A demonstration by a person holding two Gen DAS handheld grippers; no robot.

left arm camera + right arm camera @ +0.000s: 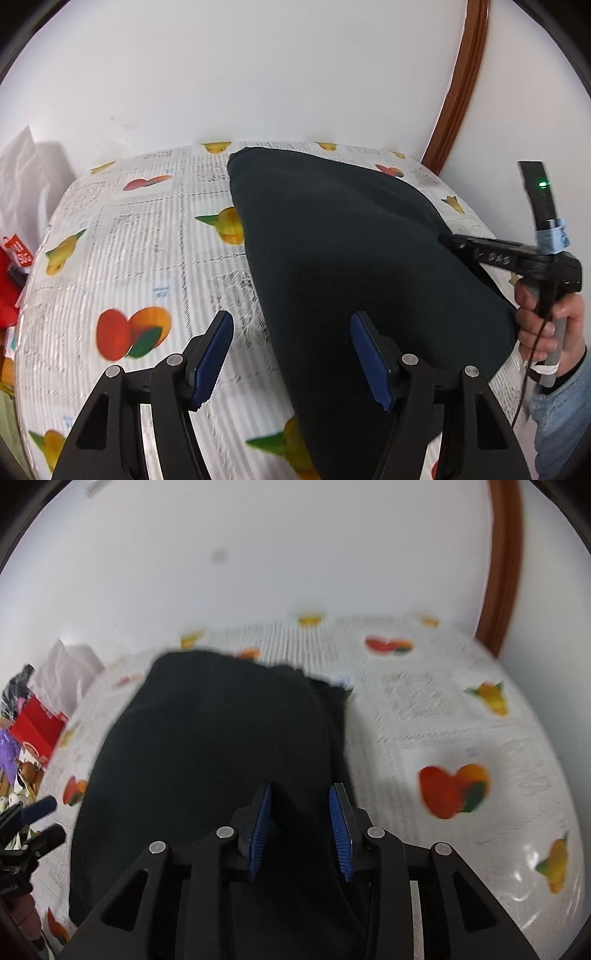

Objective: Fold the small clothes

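Right wrist view: the right gripper (300,825) is seen part open, nothing pinched, over the folded dark garment (207,760) on the fruit-print tablecloth (461,716). Soft, light, limp cloth is judged; an edge is best gripped.

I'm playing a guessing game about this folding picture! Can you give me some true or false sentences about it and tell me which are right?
1. The dark garment lies on a fruit-print tablecloth. True.
2. The left gripper is clamped on the garment. False: its jaws stand open.
3. The garment is bright yellow. False: it is very dark, nearly black.
4. A hand holds the right gripper. True.
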